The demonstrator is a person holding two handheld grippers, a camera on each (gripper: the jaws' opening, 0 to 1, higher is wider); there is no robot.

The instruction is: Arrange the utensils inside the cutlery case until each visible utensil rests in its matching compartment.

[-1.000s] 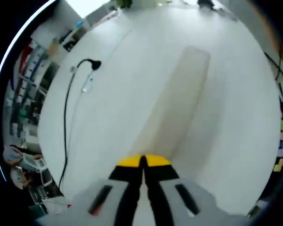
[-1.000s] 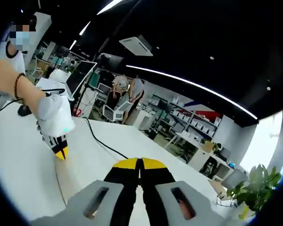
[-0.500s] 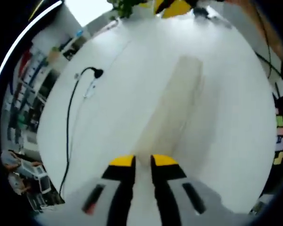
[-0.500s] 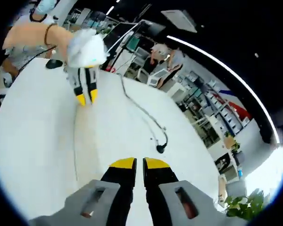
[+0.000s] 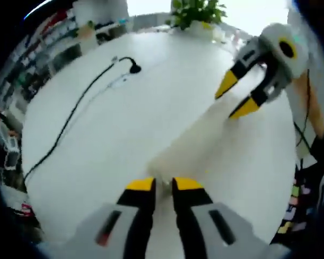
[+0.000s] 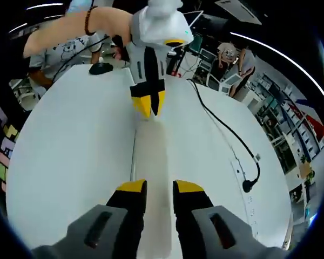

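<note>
We see a long, pale cutlery case (image 5: pixel 205 141) lying flat on the white bench (image 5: pixel 97 140). In both views it looks closed, and we cannot make out any compartment or utensil.

Left gripper view: the left gripper (image 5: pixel 163 185) sits at the near end of the case, its yellow-tipped jaws set narrowly apart with a small gap between them, holding nothing that we can see. The tips are just at the case's end; we cannot tell whether they touch it. At the far end of the case the right gripper (image 5: pixel 237 98) comes in from the right, its jaws spread wide above or at that end. A black cable (image 5: pixel 70 116) runs across the bench on the left, well apart from the case, and ends in a dark plug (image 5: pixel 134 68). A green plant (image 5: pixel 197 11) stands beyond the bench's far edge.

Right gripper view: the right gripper (image 6: pixel 159 187) has its jaws open over the near end of the case (image 6: pixel 150 156), which runs away between them. The left gripper (image 6: pixel 148 103) stands at the far end, tips down, jaws nearly together, held by a person's hand and forearm with a bead bracelet (image 6: pixel 88 20). The cable (image 6: pixel 227 135) lies to the right of the case. Two people (image 6: pixel 235 56) stand in the background by shelving.
</note>
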